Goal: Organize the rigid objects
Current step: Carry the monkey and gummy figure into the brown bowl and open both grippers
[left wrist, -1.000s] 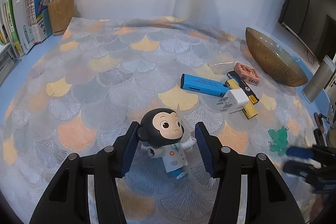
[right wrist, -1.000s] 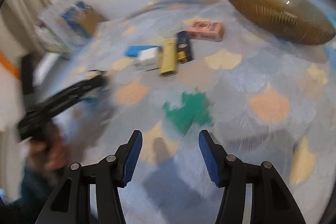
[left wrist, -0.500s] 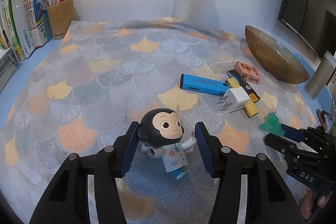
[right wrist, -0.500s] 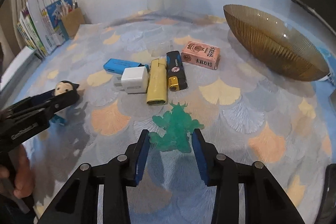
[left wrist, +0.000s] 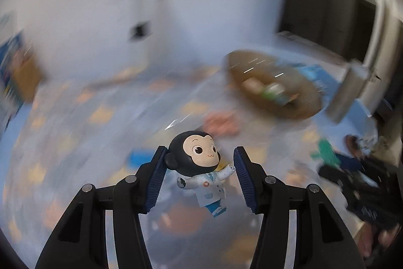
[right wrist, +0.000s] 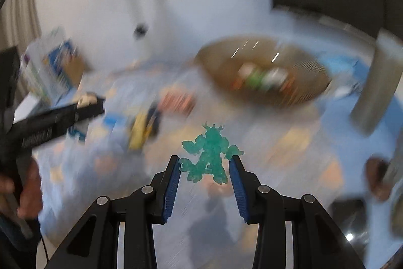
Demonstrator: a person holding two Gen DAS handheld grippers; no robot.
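Clearly held off the blurred patterned tablecloth [left wrist: 75, 117], the monkey figurine [left wrist: 199, 168] in a white coat sits between the left gripper [left wrist: 199, 178] pads, its ear against the left pad and an outstretched hand touching the right one. Ahead and to the right lies the brown ribbed bowl [left wrist: 297, 112], with coloured items inside too smeared to name. Further right, the right gripper [right wrist: 204, 180] pinches the translucent green monster figure [right wrist: 211, 153] by its lower limbs. No writing is legible anywhere.
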